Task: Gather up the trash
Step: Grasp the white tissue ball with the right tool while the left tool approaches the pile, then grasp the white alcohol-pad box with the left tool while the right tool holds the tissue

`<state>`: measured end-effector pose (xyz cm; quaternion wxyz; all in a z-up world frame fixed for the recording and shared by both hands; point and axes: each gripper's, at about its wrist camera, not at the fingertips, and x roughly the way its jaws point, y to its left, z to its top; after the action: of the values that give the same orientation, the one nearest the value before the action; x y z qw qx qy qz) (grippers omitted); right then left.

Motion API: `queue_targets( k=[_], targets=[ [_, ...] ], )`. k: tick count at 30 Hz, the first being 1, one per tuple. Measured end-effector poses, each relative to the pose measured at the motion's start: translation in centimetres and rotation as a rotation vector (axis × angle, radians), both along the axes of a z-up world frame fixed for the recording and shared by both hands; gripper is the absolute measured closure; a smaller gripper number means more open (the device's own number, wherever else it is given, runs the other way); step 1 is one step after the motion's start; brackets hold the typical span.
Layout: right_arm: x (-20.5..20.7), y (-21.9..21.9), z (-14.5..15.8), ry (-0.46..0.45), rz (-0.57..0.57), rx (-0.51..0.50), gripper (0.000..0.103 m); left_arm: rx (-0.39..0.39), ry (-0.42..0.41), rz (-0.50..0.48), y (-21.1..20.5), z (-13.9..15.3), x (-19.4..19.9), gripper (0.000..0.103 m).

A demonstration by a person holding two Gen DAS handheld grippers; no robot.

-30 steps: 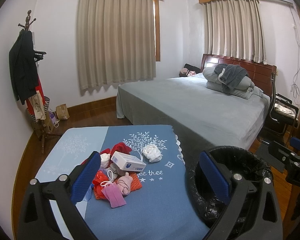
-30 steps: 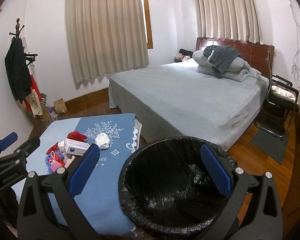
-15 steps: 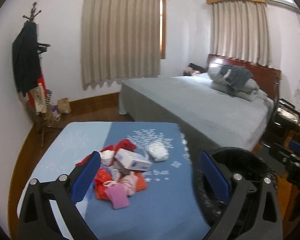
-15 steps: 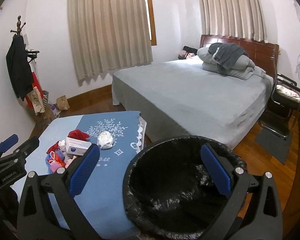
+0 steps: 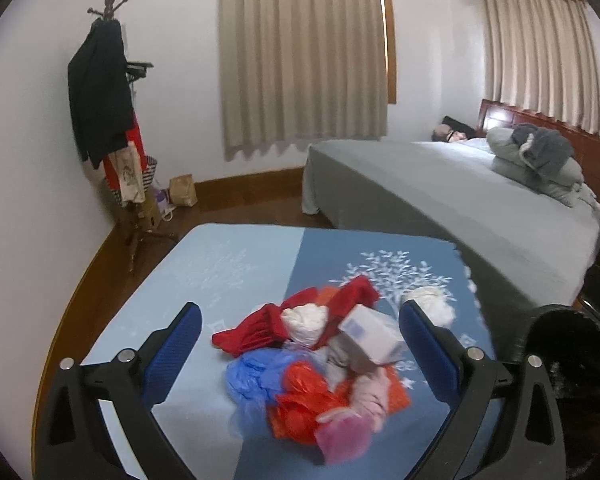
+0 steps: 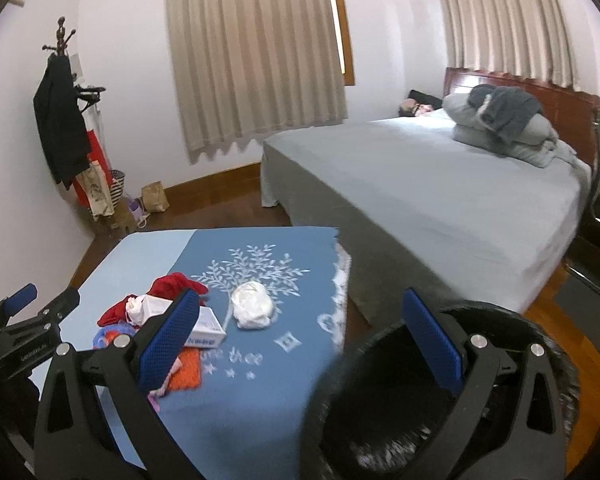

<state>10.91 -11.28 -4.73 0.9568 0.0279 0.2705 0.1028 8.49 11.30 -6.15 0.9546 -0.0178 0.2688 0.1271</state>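
Landmark: table [image 5: 236,264] with blue cloth. Trash pile [image 5: 316,356] lies on the cloth toward the table's near side: red and blue bags, pink scraps, white box [image 5: 370,334]. White crumpled bag [image 6: 254,306] sits apart from the pile, nearer the table's bed-side edge. Bin [image 6: 512,332] with black liner stands off the table's near right corner. Left gripper [image 5: 298,354] hovers above the pile, jaws wide apart, holding nothing. Right gripper [image 6: 300,346] jaws also spread, empty, over the table's bin-side edge.
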Motion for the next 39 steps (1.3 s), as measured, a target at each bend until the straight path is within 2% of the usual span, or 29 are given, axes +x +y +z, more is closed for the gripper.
queue_targets(
  k=[6, 11, 14, 18, 26, 29, 30, 31, 34, 39],
  targets=[
    [4.8, 4.0, -3.4, 0.072, 0.043, -0.008, 0.005, -0.01, 0.033, 0.028, 2.4, -2.3, 3.0, 0.009],
    [7.6, 6.6, -6.6, 0.142, 0.072, -0.041, 0.01, -0.017, 0.055, 0.029, 3.6, -3.4, 4.7, 0.013],
    [9.0, 7.4, -8.1, 0.183, 0.08, -0.051, 0.02, -0.021, 0.066, 0.036, 4.1, -3.9, 5.3, 0.013],
    [10.6, 7.8, -9.7, 0.222, 0.083, -0.053, 0.023, -0.027, 0.075, 0.043, 5.1, -4.5, 5.9, 0.013],
    [13.0, 8.4, -12.1, 0.291, 0.098, -0.067, 0.039, -0.028, 0.089, 0.041, 5.5, -5.0, 7.1, 0.013],
    [13.3, 8.9, -12.9, 0.315, 0.127, -0.072, 0.048, -0.028, 0.092, 0.032, 5.1, -4.9, 7.1, 0.014],
    [13.3, 9.0, -13.1, 0.325, 0.137, -0.069, 0.054, -0.037, 0.086, 0.028, 5.0, -4.5, 7.1, 0.015],
    [13.4, 9.0, -13.3, 0.333, 0.143, -0.066, 0.061, -0.04, 0.08, 0.027, 5.0, -4.3, 7.0, 0.016],
    [13.4, 8.8, -13.7, 0.345, 0.147, -0.05, 0.069, -0.042, 0.056, 0.006, 4.1, -3.3, 6.6, 0.016],
    [13.1, 8.0, -13.2, 0.341, 0.148, -0.023, 0.074, -0.03, 0.049, -0.037, 2.5, -3.0, 6.1, 0.016]
  ],
)
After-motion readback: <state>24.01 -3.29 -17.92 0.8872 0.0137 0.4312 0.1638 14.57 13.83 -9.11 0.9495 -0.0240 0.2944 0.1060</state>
